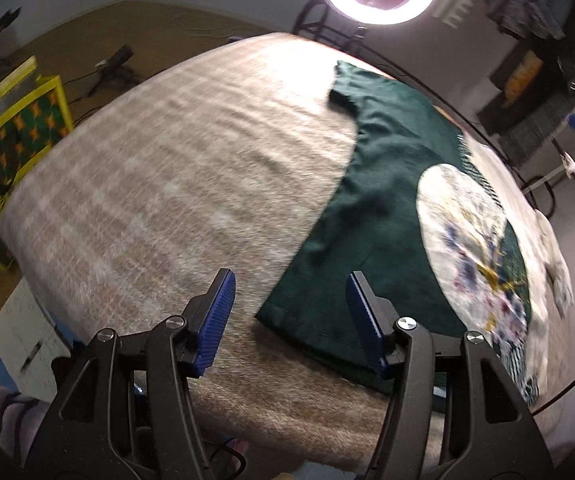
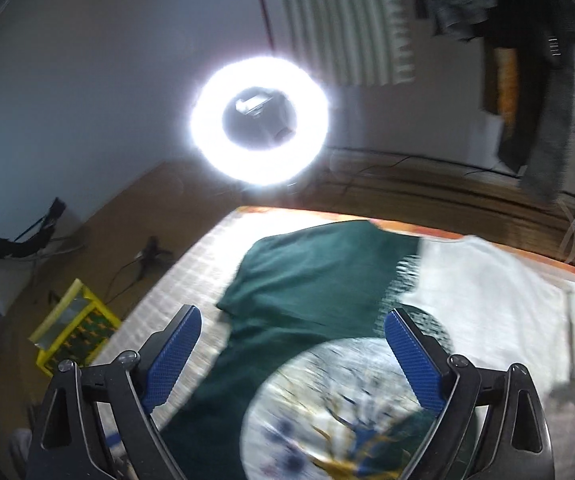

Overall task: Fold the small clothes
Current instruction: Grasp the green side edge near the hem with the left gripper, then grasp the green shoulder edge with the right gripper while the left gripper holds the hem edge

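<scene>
While both grippers hang above the bed-like surface, nothing sits between either pair of blue pads. Seen from its own camera, the left gripper (image 1: 289,316) tilts steeply down with its jaws partly apart — about half of their spread — and empty, the near corner of the dark green T-shirt (image 1: 383,184) lying just ahead of and below its right-hand finger. That corner rests flat on the beige checked blanket (image 1: 147,168), and the hem runs away to the right under the finger. Most of the blanket to the left of this gripper is bare cloth.

From its own camera, the right gripper (image 2: 291,356) stands with its jaws wide apart, also holding nothing. Directly beneath and between its fingers lies the shirt's round pale print (image 2: 327,408), with blurred blue and yellow marks. The green body of the shirt stretches forward from there toward the far edge of the surface, one short sleeve pointing off to the gripper's left. To the right of the gripper, a white garment (image 2: 495,292) lies spread on the same surface, touching or overlapping the green shirt's side — I cannot tell which.

Beyond both grippers a lit ring light (image 2: 261,120) glares over the far edge. Off to the left, on the wooden floor, sits a yellow-framed box (image 2: 75,332). At the lower left of the left camera's view a striped sleeve (image 1: 3,412) shows beside the gripper's black frame.
</scene>
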`<action>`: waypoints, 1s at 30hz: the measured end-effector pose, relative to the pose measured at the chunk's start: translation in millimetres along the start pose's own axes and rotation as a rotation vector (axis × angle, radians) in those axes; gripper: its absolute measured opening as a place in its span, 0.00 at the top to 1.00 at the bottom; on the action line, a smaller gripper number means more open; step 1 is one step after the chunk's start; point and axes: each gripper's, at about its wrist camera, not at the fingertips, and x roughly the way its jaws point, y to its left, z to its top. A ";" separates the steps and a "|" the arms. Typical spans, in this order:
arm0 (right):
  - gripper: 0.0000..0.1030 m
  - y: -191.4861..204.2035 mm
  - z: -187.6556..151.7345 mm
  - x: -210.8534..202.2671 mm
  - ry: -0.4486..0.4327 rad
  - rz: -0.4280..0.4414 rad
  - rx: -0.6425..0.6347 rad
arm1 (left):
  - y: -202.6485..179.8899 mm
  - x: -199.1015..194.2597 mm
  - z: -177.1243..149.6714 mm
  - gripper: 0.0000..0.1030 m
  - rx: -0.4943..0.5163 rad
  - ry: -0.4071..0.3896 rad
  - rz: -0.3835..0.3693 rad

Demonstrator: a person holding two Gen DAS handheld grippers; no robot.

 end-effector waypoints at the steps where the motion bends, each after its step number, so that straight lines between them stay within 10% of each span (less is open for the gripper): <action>1: 0.08 5.4 5.9 9.2 0.009 0.006 -0.004 | 0.7 2.7 -1.2 0.42 -0.007 0.005 0.009; 13: 0.13 63.6 73.3 170.4 0.162 0.034 0.001 | -2.2 30.9 0.3 0.43 0.007 0.052 -0.006; 19: 0.21 74.1 69.2 243.7 0.266 0.020 0.008 | 0.0 35.1 2.2 0.92 0.002 0.058 -0.023; 30: 0.23 81.1 62.2 323.3 0.358 -0.045 -0.056 | -4.4 34.8 0.0 0.97 0.011 0.048 -0.037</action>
